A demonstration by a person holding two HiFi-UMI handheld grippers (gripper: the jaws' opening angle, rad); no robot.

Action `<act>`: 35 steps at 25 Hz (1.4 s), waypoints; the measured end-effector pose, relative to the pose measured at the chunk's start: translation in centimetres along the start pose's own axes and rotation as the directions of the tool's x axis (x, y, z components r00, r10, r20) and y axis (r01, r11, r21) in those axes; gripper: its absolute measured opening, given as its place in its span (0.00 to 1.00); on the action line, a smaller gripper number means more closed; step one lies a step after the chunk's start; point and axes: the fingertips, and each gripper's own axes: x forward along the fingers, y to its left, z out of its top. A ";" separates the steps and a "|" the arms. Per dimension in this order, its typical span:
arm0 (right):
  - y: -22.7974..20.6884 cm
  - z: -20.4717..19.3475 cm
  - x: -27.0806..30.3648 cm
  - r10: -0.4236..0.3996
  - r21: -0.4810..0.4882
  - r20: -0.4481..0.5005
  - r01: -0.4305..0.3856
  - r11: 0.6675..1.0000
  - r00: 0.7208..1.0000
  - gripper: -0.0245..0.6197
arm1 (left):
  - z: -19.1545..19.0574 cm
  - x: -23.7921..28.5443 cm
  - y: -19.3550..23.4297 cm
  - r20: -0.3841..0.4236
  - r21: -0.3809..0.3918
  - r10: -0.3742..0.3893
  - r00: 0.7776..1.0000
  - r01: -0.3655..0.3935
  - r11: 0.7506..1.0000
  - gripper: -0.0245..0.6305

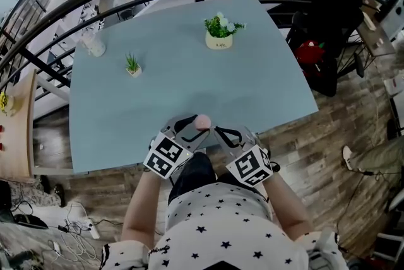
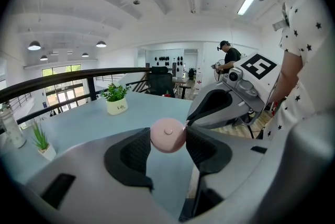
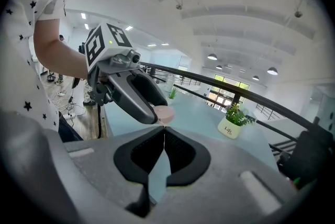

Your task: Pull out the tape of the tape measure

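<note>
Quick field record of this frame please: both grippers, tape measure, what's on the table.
left gripper: shut on the pink tape measure, held over the table's near edge
right gripper: fingers together, tips at the tape measure's side; cannot tell if a tab is pinched
tape: none seen pulled out
table: flowering plant in a white pot, small grass plant, clear bottle, all at the far side
</note>
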 end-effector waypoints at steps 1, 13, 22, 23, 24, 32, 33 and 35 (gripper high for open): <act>-0.2 -0.1 -0.1 -0.004 0.008 -0.001 0.004 1.000 1.000 0.05 | 0.0 -0.1 0.1 0.001 -0.002 0.001 1.000 -0.001 1.000 0.36; -2.0 -1.3 -1.2 -0.047 0.041 -0.018 0.048 0.998 0.999 0.05 | -0.6 -0.8 0.6 -0.002 -0.019 0.021 1.000 -0.021 1.000 0.36; -3.4 -2.1 -1.7 -0.087 0.063 -0.029 0.089 0.994 0.996 0.05 | -0.9 -1.1 1.3 -0.002 -0.014 0.039 0.999 -0.039 0.999 0.36; -3.6 -2.1 -1.8 -0.092 0.064 -0.028 0.093 0.994 0.995 0.05 | -0.9 -1.2 1.3 -0.001 -0.012 0.043 0.999 -0.043 0.999 0.36; -3.7 -2.1 -1.9 -0.096 0.062 -0.027 0.098 0.993 0.995 0.05 | -1.0 -1.2 1.4 0.000 -0.012 0.046 0.999 -0.046 0.999 0.36; -4.1 -2.3 -2.0 -0.109 0.053 -0.030 0.111 0.992 0.994 0.05 | -1.0 -1.5 1.8 0.010 -0.007 0.065 0.998 -0.065 0.998 0.36; -4.1 -2.3 -2.0 -0.110 0.050 -0.032 0.112 0.992 0.993 0.05 | -1.0 -1.5 1.8 0.011 -0.007 0.066 0.998 -0.066 0.998 0.36; -4.3 -2.3 -2.2 -0.116 0.049 -0.035 0.117 0.992 0.993 0.05 | -0.9 -1.7 1.9 0.015 -0.009 0.067 0.998 -0.067 0.998 0.36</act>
